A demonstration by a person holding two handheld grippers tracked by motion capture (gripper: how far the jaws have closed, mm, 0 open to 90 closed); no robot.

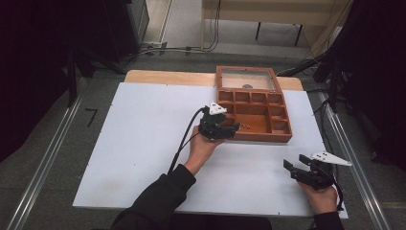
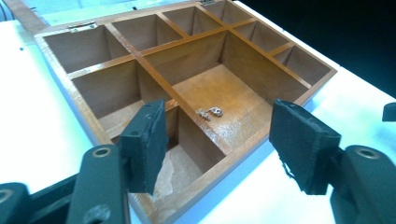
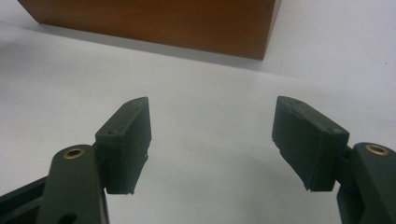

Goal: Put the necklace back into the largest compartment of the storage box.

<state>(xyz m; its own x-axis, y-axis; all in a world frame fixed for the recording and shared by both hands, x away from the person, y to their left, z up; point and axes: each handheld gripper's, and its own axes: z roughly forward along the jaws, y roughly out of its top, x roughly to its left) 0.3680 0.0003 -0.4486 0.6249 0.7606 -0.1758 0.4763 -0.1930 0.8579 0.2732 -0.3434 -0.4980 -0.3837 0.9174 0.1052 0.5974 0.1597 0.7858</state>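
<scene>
I count one wooden box [image 1: 258, 115] with ten compartments, one small metal piece [image 2: 210, 112] in its big middle one, two grippers, one white board [image 1: 143, 143].

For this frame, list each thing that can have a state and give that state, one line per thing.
wooden box: open, lid tipped back.
small metal piece: lying loose in the box's large middle compartment.
left gripper: open, empty, at the box's near edge.
right gripper: open, empty, over the white board.

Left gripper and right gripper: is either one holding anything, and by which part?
Nothing is held. The left gripper is open above the wooden box; the right gripper is open over the bare table.
</scene>
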